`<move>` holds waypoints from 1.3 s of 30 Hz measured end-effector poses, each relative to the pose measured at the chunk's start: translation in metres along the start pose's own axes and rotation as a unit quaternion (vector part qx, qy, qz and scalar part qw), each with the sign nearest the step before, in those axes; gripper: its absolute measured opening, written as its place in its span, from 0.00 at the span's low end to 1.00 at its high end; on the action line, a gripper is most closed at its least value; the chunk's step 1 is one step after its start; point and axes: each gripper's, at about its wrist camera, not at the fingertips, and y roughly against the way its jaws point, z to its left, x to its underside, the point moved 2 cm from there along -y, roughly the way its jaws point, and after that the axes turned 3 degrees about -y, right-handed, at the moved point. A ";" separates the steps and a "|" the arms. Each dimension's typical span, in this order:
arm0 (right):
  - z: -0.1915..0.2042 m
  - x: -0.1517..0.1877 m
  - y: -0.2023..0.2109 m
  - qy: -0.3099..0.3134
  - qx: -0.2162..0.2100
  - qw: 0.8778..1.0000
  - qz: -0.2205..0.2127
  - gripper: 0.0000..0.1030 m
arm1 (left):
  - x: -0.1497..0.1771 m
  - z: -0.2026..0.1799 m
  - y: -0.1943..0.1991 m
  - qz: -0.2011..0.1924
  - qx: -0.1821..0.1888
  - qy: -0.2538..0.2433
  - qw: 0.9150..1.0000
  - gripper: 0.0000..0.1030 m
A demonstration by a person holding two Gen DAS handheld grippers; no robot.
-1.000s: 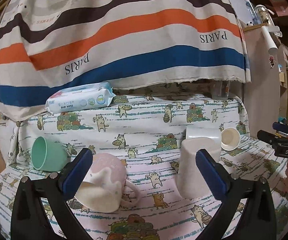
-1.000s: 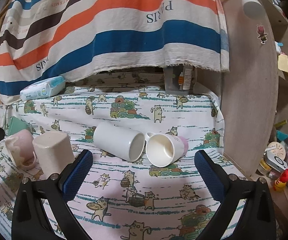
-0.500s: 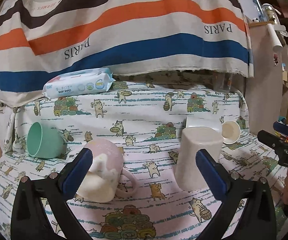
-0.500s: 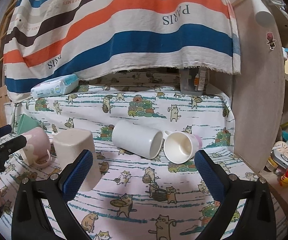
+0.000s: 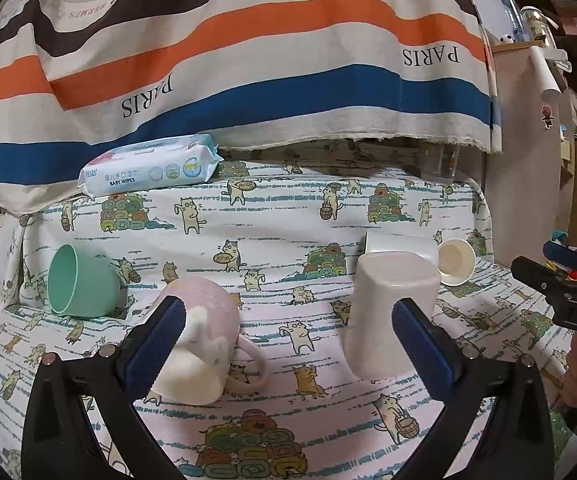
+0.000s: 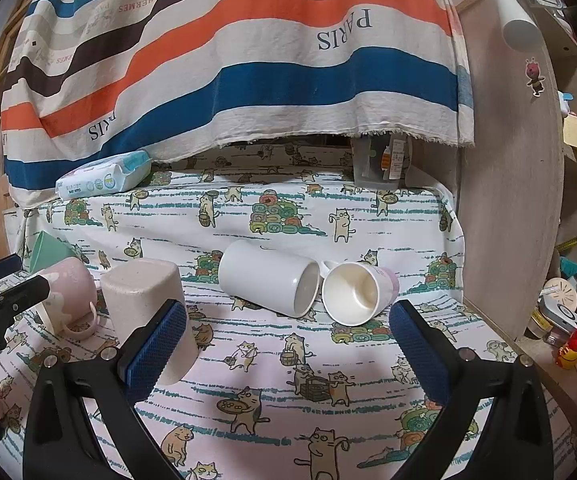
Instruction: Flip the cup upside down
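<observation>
Left wrist view: the left gripper [image 5: 288, 344] was spread wide and grasped nothing, its blue pads [image 5: 156, 344] low in the frame. Behind the left pad a pink mug [image 5: 204, 344] stood mouth-down on the cat-print tablecloth [image 5: 280, 216]; behind the right pad stood an inverted beige cup [image 5: 388, 312]. A green cup [image 5: 80, 286] lay on its side at centre left, and a pack of baby wipes [image 5: 150, 170] sat at upper left.

Right wrist view: the right gripper [image 6: 288, 344] was likewise released and empty. At frame centre a white mug [image 6: 268, 278] and a pink-and-white mug [image 6: 358, 294] lay on their sides, rims touching. A striped cloth [image 6: 248, 60] hung across the top.
</observation>
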 end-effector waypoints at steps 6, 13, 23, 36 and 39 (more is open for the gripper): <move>0.003 0.001 0.001 0.004 -0.014 1.000 0.000 0.99 | 0.000 0.000 0.000 0.000 0.000 0.000 1.000 1.00; 0.007 0.002 0.002 0.011 -0.033 0.999 0.001 0.99 | 0.001 0.002 0.001 0.000 -0.003 0.001 1.000 1.00; 0.008 0.002 0.002 0.011 -0.033 0.999 0.001 0.99 | 0.001 0.003 0.001 0.000 -0.004 0.001 1.000 1.00; 0.007 0.001 0.002 0.011 -0.033 0.999 0.001 0.99 | 0.001 0.004 0.001 0.000 -0.004 0.001 1.000 1.00; 0.007 0.001 0.002 0.011 -0.033 0.999 0.001 0.99 | 0.001 0.003 0.001 0.000 -0.004 0.001 1.000 1.00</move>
